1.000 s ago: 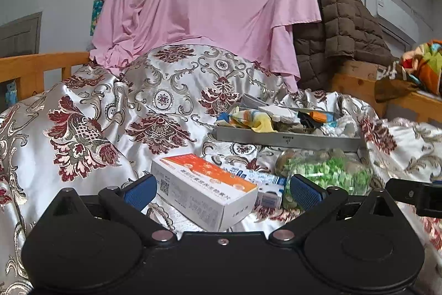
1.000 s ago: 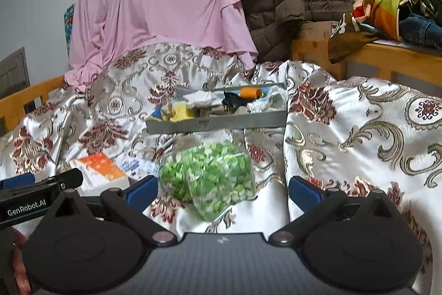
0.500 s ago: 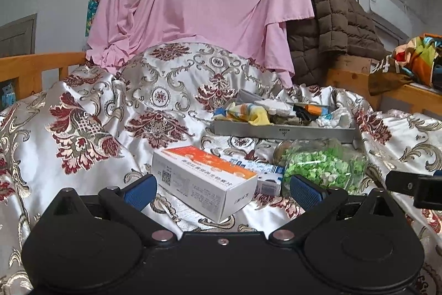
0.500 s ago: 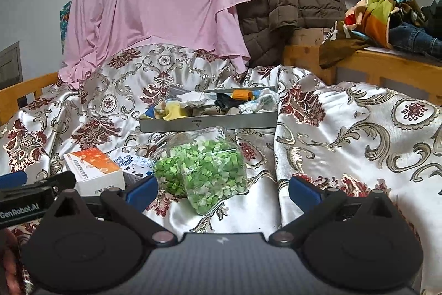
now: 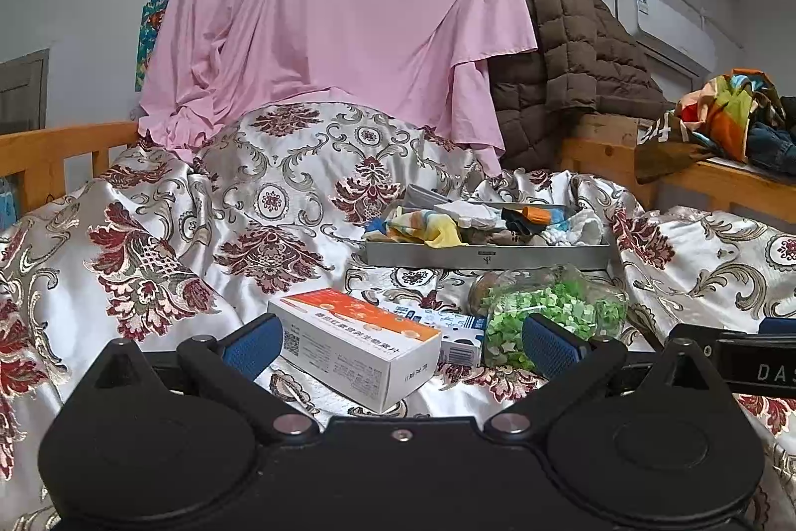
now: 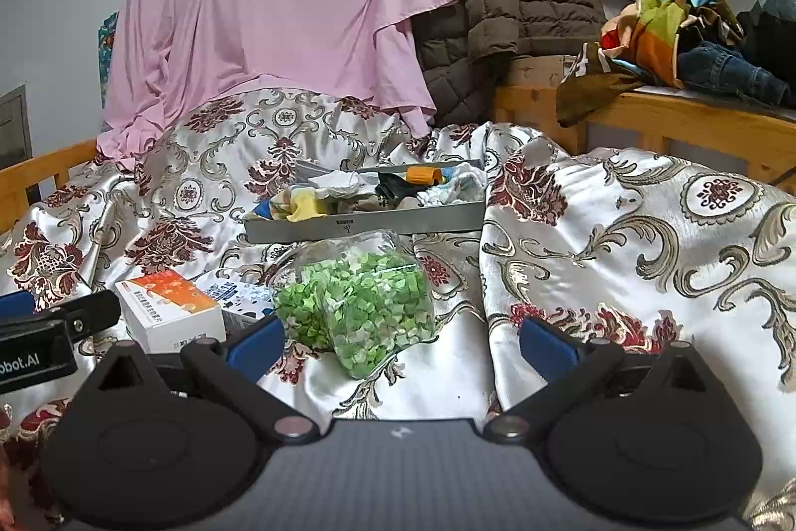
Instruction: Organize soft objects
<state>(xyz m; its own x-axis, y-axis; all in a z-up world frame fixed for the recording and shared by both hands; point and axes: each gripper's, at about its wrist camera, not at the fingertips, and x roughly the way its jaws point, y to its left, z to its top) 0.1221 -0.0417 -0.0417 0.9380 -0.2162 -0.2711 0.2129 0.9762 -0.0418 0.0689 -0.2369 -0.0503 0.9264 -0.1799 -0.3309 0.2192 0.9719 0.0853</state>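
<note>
A grey tray holding several soft cloth items lies on the patterned satin bedspread; it also shows in the right wrist view. A clear bag of green pieces lies in front of it, also in the left wrist view. An orange-and-white box lies left of the bag, also in the right wrist view. A small blue-and-white box lies between them. My left gripper is open over the orange box. My right gripper is open just before the bag.
A pink sheet and a brown quilted jacket hang behind the bed. A wooden bed rail runs at the left. A wooden shelf with piled clothes stands at the right.
Both grippers have drawn back and risen a little, so the boxes, bag and tray sit lower and farther in view. Both stay open and empty.
</note>
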